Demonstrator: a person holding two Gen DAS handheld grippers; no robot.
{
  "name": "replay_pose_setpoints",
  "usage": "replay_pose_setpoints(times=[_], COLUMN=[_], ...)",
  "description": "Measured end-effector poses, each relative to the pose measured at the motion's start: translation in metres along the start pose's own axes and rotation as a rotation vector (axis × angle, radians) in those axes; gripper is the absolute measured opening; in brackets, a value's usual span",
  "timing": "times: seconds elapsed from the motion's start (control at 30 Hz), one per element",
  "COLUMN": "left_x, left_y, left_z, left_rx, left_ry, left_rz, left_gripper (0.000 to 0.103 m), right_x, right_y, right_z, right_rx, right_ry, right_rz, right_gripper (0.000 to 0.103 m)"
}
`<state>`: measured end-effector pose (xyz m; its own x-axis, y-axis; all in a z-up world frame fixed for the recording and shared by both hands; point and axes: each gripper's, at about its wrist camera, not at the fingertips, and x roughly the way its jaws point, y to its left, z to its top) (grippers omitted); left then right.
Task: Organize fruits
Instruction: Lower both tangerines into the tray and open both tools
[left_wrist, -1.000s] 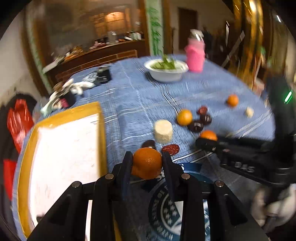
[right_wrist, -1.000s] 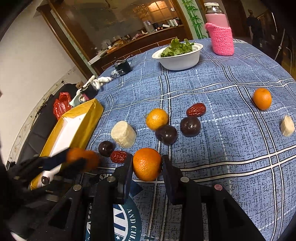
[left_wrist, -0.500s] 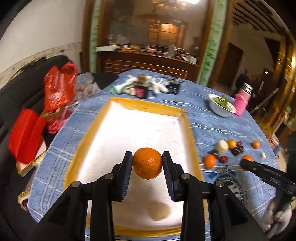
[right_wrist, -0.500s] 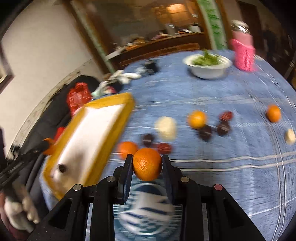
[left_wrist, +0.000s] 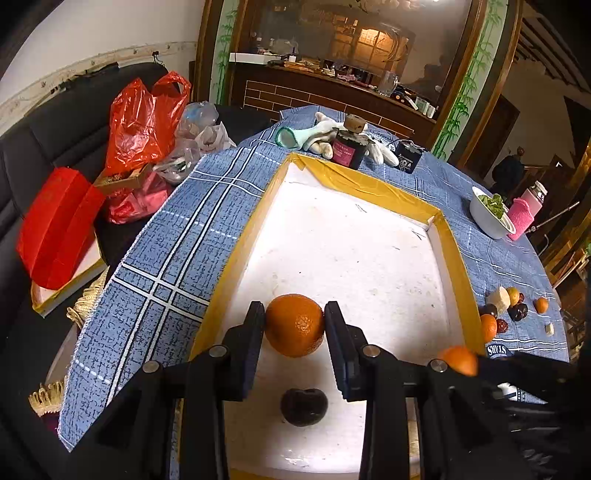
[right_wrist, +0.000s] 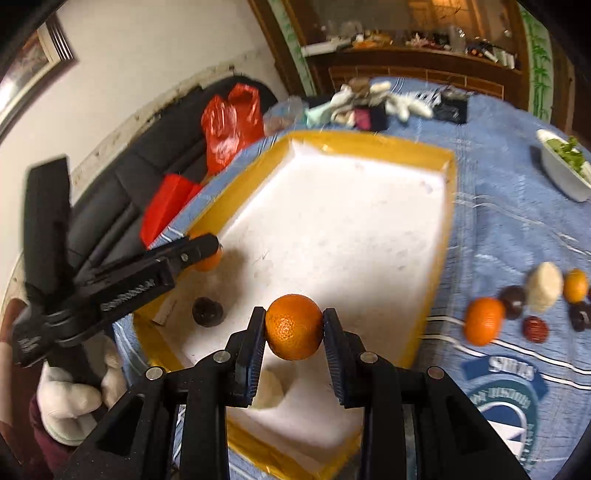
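Two oranges clamped, left gripper (left_wrist: 294, 325) and right gripper (right_wrist: 294, 326); lower gently into the tray (left_wrist: 373, 195) away from the dark fruit (left_wrist: 304, 406), then release.

You are looking at a bright orange tangerine (left_wrist: 294, 325) between the black fingers (left_wrist: 251, 339) of your left gripper (left_wrist: 294, 332), and a second orange tangerine (right_wrist: 294, 326) between the black fingers (right_wrist: 334, 354) of your right gripper (right_wrist: 294, 332). Below them the tray (left_wrist: 369, 188) is showing a white floor and a yellow rim, with a dark, nearly black plum (left_wrist: 304, 406) lying on the white. The tablecloth (left_wrist: 177, 258) is showing blue with white and dark plaid lines. A red plastic bag (left_wrist: 144, 118) is glowing against the black sofa (left_wrist: 55, 125), and the bowl (left_wrist: 487, 218) is white with green leaves.
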<state>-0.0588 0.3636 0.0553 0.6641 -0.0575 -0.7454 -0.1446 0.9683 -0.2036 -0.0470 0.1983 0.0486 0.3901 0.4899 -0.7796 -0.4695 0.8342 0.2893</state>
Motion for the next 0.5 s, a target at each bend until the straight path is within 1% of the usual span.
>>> replay_pose_setpoints(times=[0.17, 0.23, 0.27, 0.3, 0.33, 0.37, 0.43, 0.5], left_x=[0.001, -0.001, -0.003, -0.007, -0.011, -0.015, -0.024, -0.032], left_y=[0.008, 0.009, 0.01, 0.01, 0.01, 0.009, 0.004, -0.002], left_z=[-0.002, -0.003, -0.003, -0.003, -0.003, -0.003, -0.002, -0.003], left_rx=[-0.037, -0.051, -0.057, -0.062, -0.066, -0.066, -0.065, -0.062], left_ry=[0.012, 0.015, 0.01, 0.002, -0.011, -0.02, -0.036, -0.048], left_rz=[-0.021, -0.03, -0.035, -0.038, -0.041, -0.045, -0.057, -0.073], left_gripper=[0.034, 0.038, 0.048, 0.055, 0.056, 0.056, 0.059, 0.066], right_x=[0.027, 0.03, 0.029, 0.029, 0.026, 0.023, 0.015, 0.006], right_y=[0.003, 0.004, 0.006, 0.007, 0.008, 0.01, 0.012, 0.012], right_z=[0.004, 0.003, 0.002, 0.002, 0.003, 0.004, 0.005, 0.005], right_rx=[-0.006, -0.012, -0.014, -0.018, -0.022, -0.027, -0.034, -0.037], right_ry=[0.042, 0.046, 0.049, 0.044, 0.035, 0.022, -0.008, -0.028], right_rz=[-0.02, -0.024, -0.024, -0.026, -0.029, -0.033, -0.035, -0.032], right_gripper=[0.035, 0.035, 0.039, 0.047, 0.052, 0.06, 0.063, 0.063])
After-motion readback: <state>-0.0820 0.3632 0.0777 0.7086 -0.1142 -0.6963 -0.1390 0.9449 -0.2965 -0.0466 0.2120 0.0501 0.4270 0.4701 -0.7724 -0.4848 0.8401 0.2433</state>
